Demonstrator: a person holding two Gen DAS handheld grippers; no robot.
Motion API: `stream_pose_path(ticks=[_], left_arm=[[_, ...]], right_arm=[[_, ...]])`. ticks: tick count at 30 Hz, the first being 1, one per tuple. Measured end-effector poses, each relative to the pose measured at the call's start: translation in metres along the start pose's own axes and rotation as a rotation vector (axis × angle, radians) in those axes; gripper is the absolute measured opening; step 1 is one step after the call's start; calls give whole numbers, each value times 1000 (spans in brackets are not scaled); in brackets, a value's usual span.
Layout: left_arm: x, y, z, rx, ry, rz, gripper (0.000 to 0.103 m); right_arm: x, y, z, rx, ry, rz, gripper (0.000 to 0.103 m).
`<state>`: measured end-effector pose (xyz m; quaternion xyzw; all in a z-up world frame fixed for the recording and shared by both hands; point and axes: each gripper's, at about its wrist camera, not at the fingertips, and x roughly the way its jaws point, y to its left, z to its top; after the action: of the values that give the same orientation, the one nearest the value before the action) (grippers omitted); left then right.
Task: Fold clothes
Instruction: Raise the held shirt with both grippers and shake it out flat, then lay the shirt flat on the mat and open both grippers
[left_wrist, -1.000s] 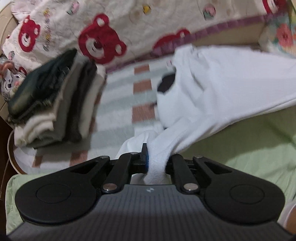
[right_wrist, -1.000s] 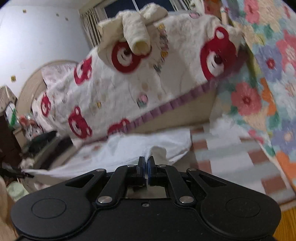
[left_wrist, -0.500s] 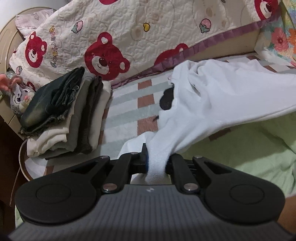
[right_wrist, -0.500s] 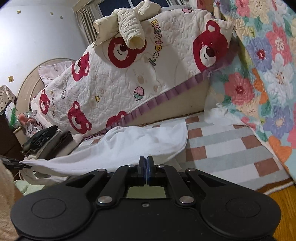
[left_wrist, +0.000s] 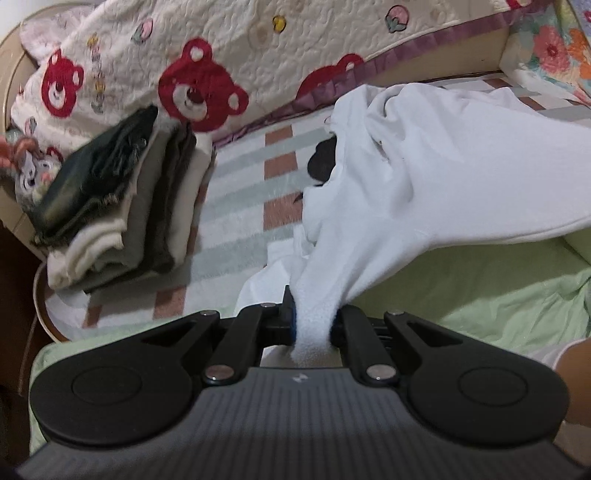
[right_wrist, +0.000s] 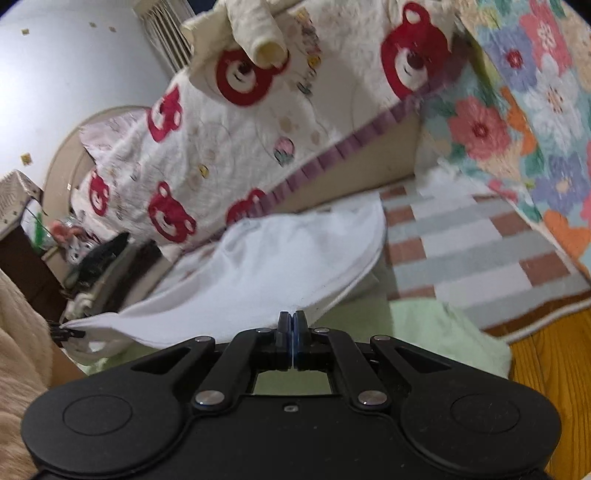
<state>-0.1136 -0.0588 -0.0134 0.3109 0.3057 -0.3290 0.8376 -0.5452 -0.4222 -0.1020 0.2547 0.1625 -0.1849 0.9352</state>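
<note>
A: Where is the shirt right now?

B: Strung in the air above the bed, between the two claws. The left claw pinches a thick bunch of it, with white cloth bulging out between the jaws. The right claw is pressed together on a thin edge of the same shirt, so thin that the jaws look almost fully closed.

A: So which grip worries you?

B: The right one. It holds only a sliver of hem. If the claws pull apart hard to flatten the cloth, I judge that edge could slide out, and that side would drop in a heap.

A: And the left?

B: The opposite trouble. It has gathered a wad rather than a corner, so the shirt may come down creased and twisted there, and any fold made over it would be lopsided.

A: Anything beneath it to mind?

B: A green cloth lies below the hanging shirt, at the near edge of the bed. If the shirt is lowered there, the two could bunch together, or the loose tail could drag it along.

A: What about the stack?

B: It sits to the left, apart from the shirt but near enough that a wide swing of the left claw might clip it and tip the pile, which already leans.

A: Can you tell which part of the shirt each claw has?

B: No. The right wrist view is blurred, and the cloth hides its own seams.
</note>
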Motion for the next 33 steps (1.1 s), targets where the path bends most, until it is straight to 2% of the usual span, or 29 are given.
stream_pose_path(ticks=[4, 10, 16, 21, 25, 26, 27, 31, 33], left_arm=[[1, 1, -3, -15, 34, -16, 4], [23, -1, -24, -14, 151, -39, 4], [37, -8, -35, -15, 205, -44, 4], [22, 5, -23, -46, 182, -103, 7], [10, 15, -12, -72, 162, -151, 19], [7, 17, -9, -78, 158, -163, 20], [4, 20, -7, -85, 153, -176, 21], [11, 45, 14, -134, 119, -194, 34], [15, 58, 24, -159, 102, -203, 36]], right_arm=[[-9, 7, -2, -17, 11, 6, 2], [-6, -3, -34, 25, 130, -13, 2], [-2, -15, -48, 72, 152, -28, 2], [10, -16, -44, 32, 182, -44, 2], [20, -17, -41, 0, 206, -56, 4], [23, -17, -40, -8, 212, -59, 8], [27, -17, -38, -21, 220, -62, 8], [74, -12, -9, -134, 261, -78, 10], [100, -11, 14, -192, 262, -95, 24]])
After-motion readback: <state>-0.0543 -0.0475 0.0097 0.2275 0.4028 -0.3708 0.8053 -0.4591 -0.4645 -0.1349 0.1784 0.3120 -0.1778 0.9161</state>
